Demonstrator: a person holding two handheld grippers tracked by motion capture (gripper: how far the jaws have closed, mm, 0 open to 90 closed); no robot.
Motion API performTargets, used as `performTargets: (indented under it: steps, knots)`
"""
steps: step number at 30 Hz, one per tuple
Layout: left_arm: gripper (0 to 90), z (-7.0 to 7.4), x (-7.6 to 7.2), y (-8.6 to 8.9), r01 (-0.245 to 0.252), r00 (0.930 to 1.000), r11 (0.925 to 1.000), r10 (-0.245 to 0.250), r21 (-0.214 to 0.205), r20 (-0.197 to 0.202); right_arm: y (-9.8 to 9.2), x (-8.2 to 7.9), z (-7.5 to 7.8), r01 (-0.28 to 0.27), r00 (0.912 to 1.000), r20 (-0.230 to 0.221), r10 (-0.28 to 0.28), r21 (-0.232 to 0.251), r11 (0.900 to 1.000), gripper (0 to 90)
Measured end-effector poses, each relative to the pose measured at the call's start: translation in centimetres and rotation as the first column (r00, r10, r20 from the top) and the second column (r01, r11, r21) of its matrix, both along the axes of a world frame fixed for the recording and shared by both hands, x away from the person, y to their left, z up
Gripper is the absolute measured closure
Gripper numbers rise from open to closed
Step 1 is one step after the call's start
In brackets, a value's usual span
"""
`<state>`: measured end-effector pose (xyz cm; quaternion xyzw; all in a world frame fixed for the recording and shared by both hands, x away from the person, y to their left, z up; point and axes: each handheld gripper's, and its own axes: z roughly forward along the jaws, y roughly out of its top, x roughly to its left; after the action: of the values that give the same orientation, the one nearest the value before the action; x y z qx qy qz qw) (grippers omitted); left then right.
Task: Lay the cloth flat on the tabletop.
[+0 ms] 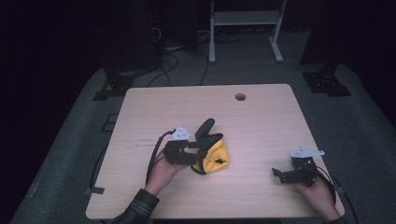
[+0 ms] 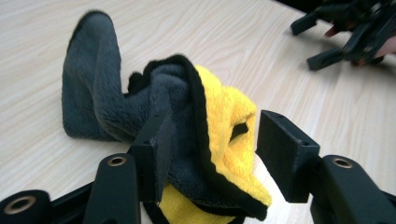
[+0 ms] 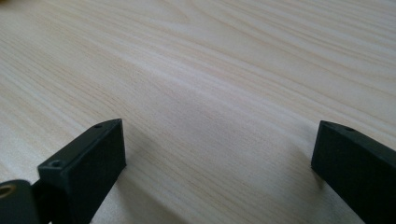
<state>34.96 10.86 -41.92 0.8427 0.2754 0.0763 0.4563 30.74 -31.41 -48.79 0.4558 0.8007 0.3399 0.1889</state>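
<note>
Two black jaws of the left gripper [image 2: 210, 149] are standing part-way open around a bunched cloth [image 2: 187, 135], which is sitting between them. The inner face of one jaw is lying against the cloth's dark grey side, while the other jaw is standing just clear of the yellow side, so nothing is being squeezed. The cloth is yellow on one face and dark grey on the other, with a black edge running along the fold. One grey corner is sticking up and away from the jaws, past the bundle. In the high view the left gripper [image 1: 198, 151] is reaching in from the cloth's [image 1: 212, 156] left side, with the person's left hand [image 1: 163, 170] behind it and a checked sleeve [image 1: 140, 205] coming in from the bottom edge.

The right gripper [image 1: 280, 173] is resting low near the table's right front corner, well apart from the cloth. Its jaws are standing wide apart with bare wood between them, holding nothing. From the left gripper view it [image 2: 327, 39] is showing far off at the top right.

The wooden table [image 1: 261, 121] is lying bare around the cloth, with open wood on every side. A small round hole [image 1: 240, 97] is sitting near the far edge. Beyond the table, cables [image 1: 173, 60] are trailing over the grey floor beside a white frame [image 1: 245, 28].
</note>
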Motion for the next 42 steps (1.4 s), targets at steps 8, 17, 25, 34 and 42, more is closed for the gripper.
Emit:
performTargets:
  steps: [8, 17, 25, 34, 42]
  knots:
    - [55.7, -2.1, 0.5, -1.2, 0.004, 0.9986, 0.9988, -0.002, 0.048, -0.053, 0.0, 0.0, 0.0, 0.000, 1.0000, 0.000, 0.000, 0.000, 1.0000, 2.1]
    - [85.5, -1.5, 0.2, -1.0, 0.050, 0.9984, 0.9976, -0.049, 0.047, -0.029, 0.0, 0.0, 0.0, 0.000, 1.0000, 0.000, 0.000, 0.000, 1.0000, 2.1]
    - [85.9, 1.9, 0.2, 2.1, 0.024, 0.9992, 0.9987, -0.022, -0.046, 0.033, 0.0, 0.0, 0.0, -0.001, 1.0000, 0.000, 0.001, 0.000, 1.0000, 2.1]
    - [85.9, 2.7, 0.7, 4.5, -0.019, 0.9992, 0.9946, 0.022, -0.102, 0.034, -0.1, -0.3, 1.3, -0.021, 0.9978, -0.060, 0.026, 0.081, 0.9965, 23.2]
    - [85.9, 2.8, 0.7, 4.5, -0.021, 0.9987, 0.9939, 0.026, -0.108, 0.043, 4.6, -0.2, 3.3, -0.171, 0.9851, 0.044, 0.166, 0.137, 0.9757, 33.9]
